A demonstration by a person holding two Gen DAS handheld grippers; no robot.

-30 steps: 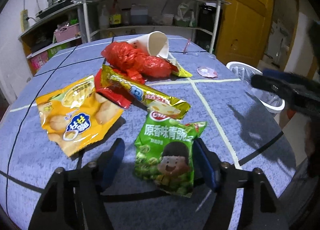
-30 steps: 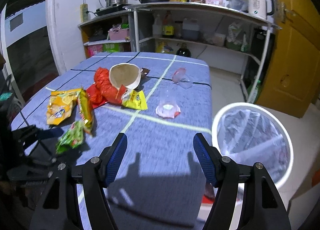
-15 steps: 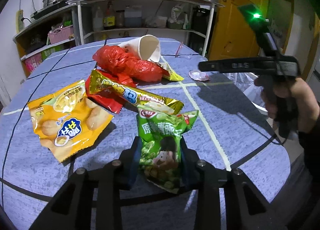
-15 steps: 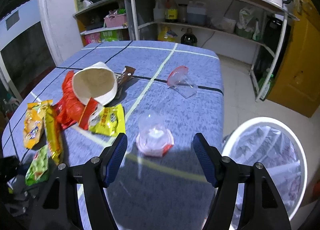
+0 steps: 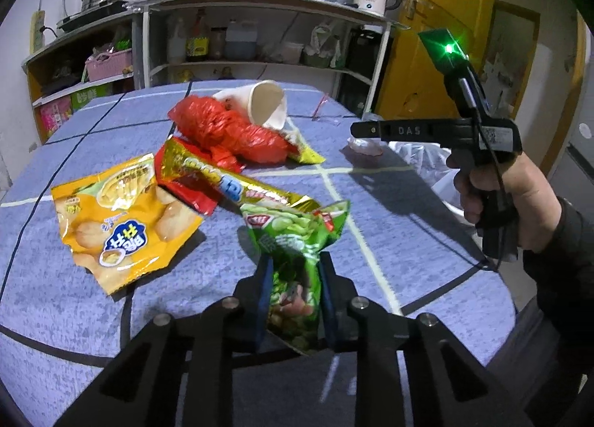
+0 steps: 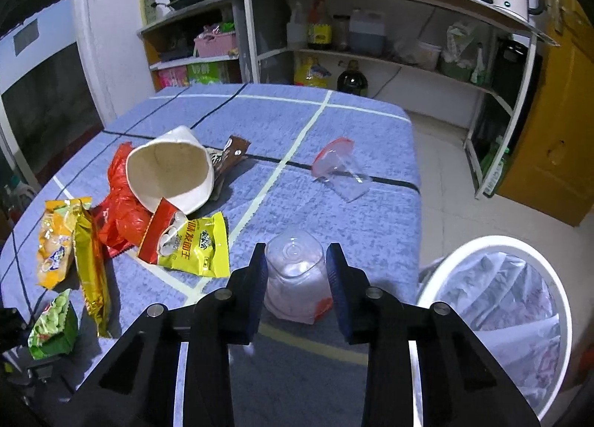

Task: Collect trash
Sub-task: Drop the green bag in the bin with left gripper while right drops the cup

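My left gripper [image 5: 295, 263] has its jaws closing on a green snack bag [image 5: 293, 230], which is crumpled between the pads. In the right wrist view the same green snack bag [image 6: 54, 323] shows at the lower left. My right gripper [image 6: 297, 260] has its jaws closing on an upturned clear plastic cup [image 6: 295, 278] near the table's edge, and the pads touch its sides. A yellow chip bag [image 5: 118, 219], a gold wrapper [image 5: 230, 182], a red plastic bag [image 5: 230, 130] and a tipped paper cup [image 5: 267, 104] lie on the blue tablecloth [image 6: 297, 122].
A white bin [image 6: 482, 239] with a clear liner stands on the floor right of the table. A yellow-green packet [image 6: 200, 245], a brown wrapper [image 6: 230, 156] and a second clear cup [image 6: 341, 171] lie on the cloth. Kitchen shelves stand behind. A hand [image 5: 497, 182] holds the right gripper.
The left jaws have narrowed onto the green bag and crumpled it. The right gripper moved forward over the table to the clear cup, and its jaws came in against the cup's sides.
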